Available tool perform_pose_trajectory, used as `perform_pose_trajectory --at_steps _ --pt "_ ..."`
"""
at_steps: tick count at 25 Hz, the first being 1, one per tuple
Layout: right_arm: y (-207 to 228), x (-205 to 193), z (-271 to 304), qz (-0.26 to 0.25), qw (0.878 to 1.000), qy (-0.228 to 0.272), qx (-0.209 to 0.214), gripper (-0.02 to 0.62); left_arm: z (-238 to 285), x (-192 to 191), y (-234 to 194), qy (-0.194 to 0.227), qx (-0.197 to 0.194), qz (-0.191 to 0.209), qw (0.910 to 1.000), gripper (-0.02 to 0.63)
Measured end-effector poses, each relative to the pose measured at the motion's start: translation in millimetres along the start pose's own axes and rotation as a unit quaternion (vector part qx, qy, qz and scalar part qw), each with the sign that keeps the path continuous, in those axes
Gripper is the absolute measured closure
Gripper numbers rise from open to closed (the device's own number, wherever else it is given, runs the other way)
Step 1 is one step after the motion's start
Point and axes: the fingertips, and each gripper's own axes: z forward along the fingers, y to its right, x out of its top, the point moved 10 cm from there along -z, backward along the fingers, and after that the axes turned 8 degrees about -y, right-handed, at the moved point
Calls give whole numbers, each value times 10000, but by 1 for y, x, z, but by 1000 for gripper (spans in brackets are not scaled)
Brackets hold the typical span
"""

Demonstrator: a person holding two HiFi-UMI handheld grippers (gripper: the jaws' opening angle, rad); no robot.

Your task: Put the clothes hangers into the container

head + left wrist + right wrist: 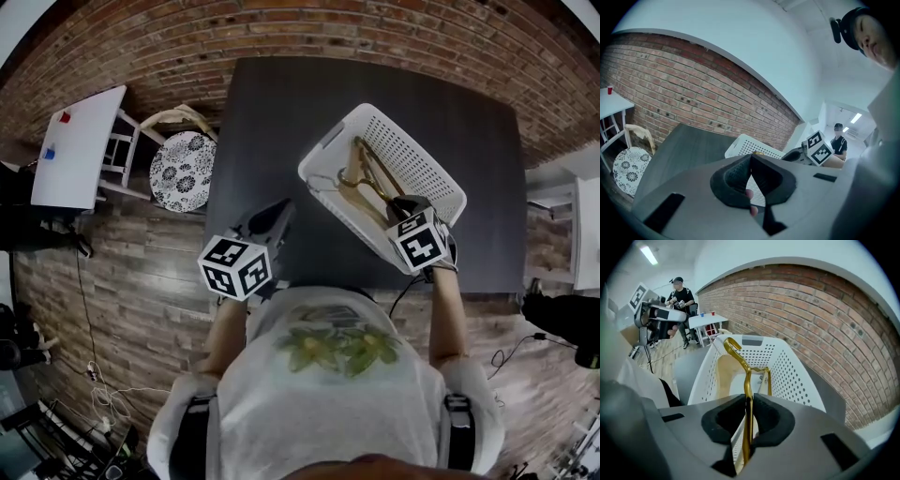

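Note:
A white perforated basket stands on the dark table, right of the middle. My right gripper is at the basket's near end, shut on a gold clothes hanger. The hanger's hook points up over the basket. Another gold hanger lies inside, and gold hangers show in the head view too. My left gripper hovers at the table's front left, apart from the basket. In its own view the left gripper is shut with nothing between the jaws.
A round patterned stool and a small white table with cups stand to the left of the dark table. A brick wall runs behind. A person stands far off. Cables lie on the wood floor.

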Motion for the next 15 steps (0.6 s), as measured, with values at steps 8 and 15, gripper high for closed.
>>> perform_pose_trajectory --at_steps 8,15 --pt "11 2 -69 749 9776 1744 -908 541 9 1 9 -71 -227 121 9996 577" --pt "-3 -12 -132 1285 8953 4263 -127 559 19 3 19 -214 -491 272 9982 577"
